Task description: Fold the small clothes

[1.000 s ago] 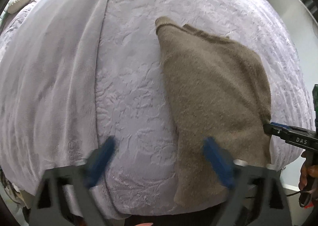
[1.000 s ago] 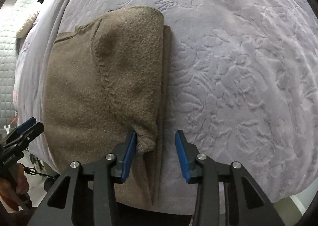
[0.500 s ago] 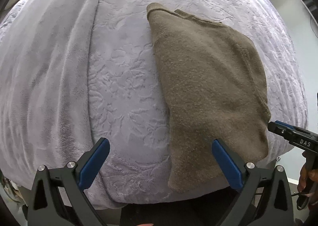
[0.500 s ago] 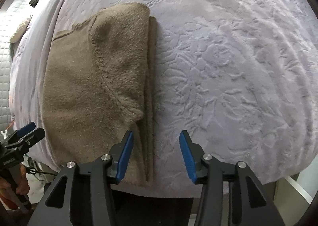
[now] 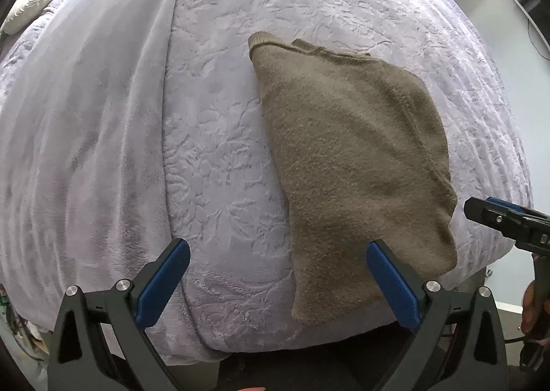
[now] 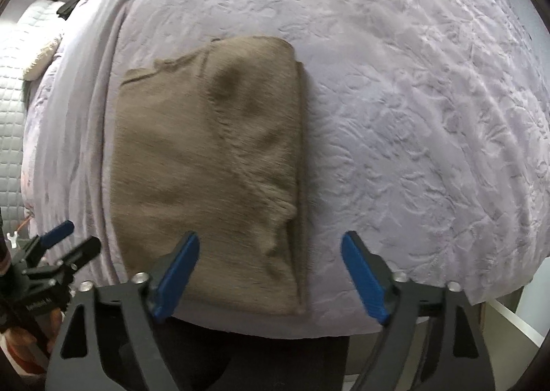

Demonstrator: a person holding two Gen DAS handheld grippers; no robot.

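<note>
Brown garment [image 6: 206, 164] is lying folded on the bed [image 6: 412, 116]; right claw [image 6: 270, 274] is opening, empty, left claw [image 5: 271, 282] spread apart; maybe another fold is coming.

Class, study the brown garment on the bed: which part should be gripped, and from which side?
Probably the brown garment's near hem corner at the bed's edge, from above. Layers stack there and the corner lies flat, free of the right tool, whose jaws are opening.
</note>
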